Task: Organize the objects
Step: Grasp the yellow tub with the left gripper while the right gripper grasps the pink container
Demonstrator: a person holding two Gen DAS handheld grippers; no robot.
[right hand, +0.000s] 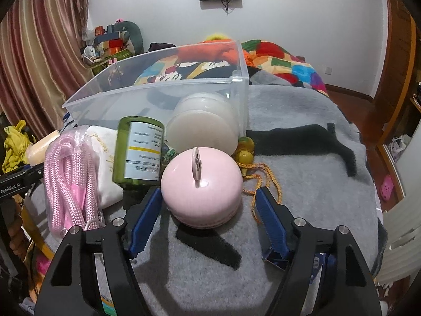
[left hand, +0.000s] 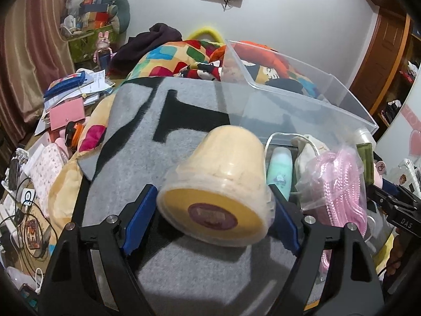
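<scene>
My left gripper point(left hand: 211, 210) is shut on a yellow lidded tub point(left hand: 218, 184), held on its side above the grey and black blanket point(left hand: 147, 163). The clear plastic bin point(left hand: 302, 100) stands behind it. My right gripper point(right hand: 208, 210) is open, its blue pads either side of a pink round case point(right hand: 201, 184) that rests on the blanket point(right hand: 302, 158); the left pad is close to it, the right pad apart. The clear bin point(right hand: 158, 94) lies just beyond, with a white jar point(right hand: 202, 129) seen through its wall.
Beside the bin lie a pink rope in a bag point(right hand: 68, 168), a green jar point(right hand: 139, 152), a white pouch point(right hand: 105, 142), a mint bottle point(left hand: 279, 168) and a yellow tasselled charm point(right hand: 247, 150). Clutter covers the desk at left point(left hand: 65, 110). A colourful quilt point(right hand: 284, 63) lies behind.
</scene>
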